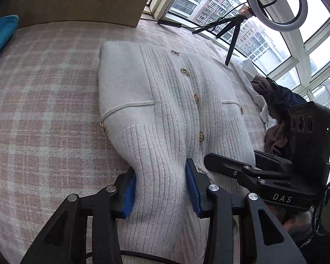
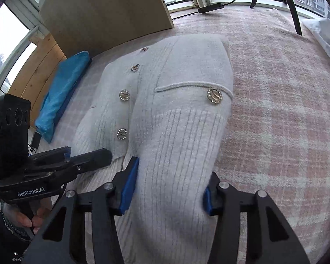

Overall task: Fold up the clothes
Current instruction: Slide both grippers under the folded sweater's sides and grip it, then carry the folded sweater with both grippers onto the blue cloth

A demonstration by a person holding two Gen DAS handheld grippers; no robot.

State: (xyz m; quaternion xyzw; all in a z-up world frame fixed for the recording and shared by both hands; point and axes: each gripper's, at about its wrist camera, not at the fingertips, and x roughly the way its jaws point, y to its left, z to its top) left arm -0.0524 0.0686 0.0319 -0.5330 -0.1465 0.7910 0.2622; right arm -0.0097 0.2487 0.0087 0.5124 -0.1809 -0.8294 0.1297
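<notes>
We see soft daylight from the windows (image 1: pixel 248 33), overexposed sky, faint shadows, and strong fisheye curvature darkening the corners.

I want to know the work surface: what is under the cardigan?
The cardigan lies on a pink checked blanket, which shows on both sides of it. Both grippers, left and right, clamp its near end. What lies beneath the blanket is covered.

Left gripper (image 1: pixel 160 189) and right gripper (image 2: pixel 169 187) side by side, both low, angled forward and down. Both sets of blue-padded fingers (image 1: pixel 128 194) partly closed, each pinching a bunch of the cardigan (image 1: pixel 165 101). Hand (image 2: pixel 33 220) wraps the left handle.
</notes>
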